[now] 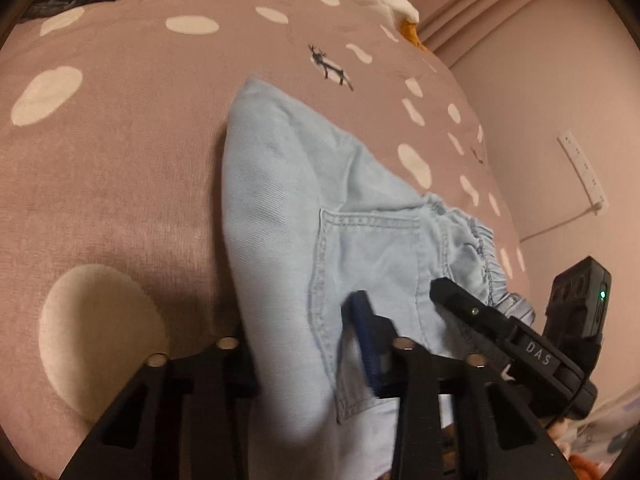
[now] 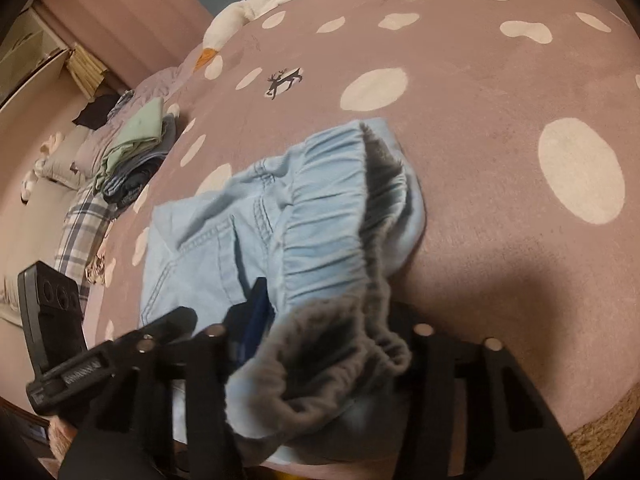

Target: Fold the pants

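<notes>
Light blue pants [image 1: 288,184] lie bunched on a dusty-pink bedspread with white spots [image 1: 120,140]. A back pocket faces up. In the left wrist view my left gripper [image 1: 308,320] is shut on the cloth by the pocket. Its blue pad [image 1: 362,332] shows, while the cloth hides the other finger. A finger of my right gripper [image 1: 464,300] reaches in beside the elastic waistband. In the right wrist view my right gripper [image 2: 320,312] is shut on the gathered waistband [image 2: 328,240], which hangs over one finger. A finger of the left gripper [image 2: 176,318] lies close on the left.
A stack of folded clothes [image 2: 132,152] sits on the bed's far left, with plaid cloth [image 2: 80,228] below it. A white goose plush [image 2: 256,4] lies at the bed's head. A pink wall with a power strip [image 1: 584,172] runs along the right.
</notes>
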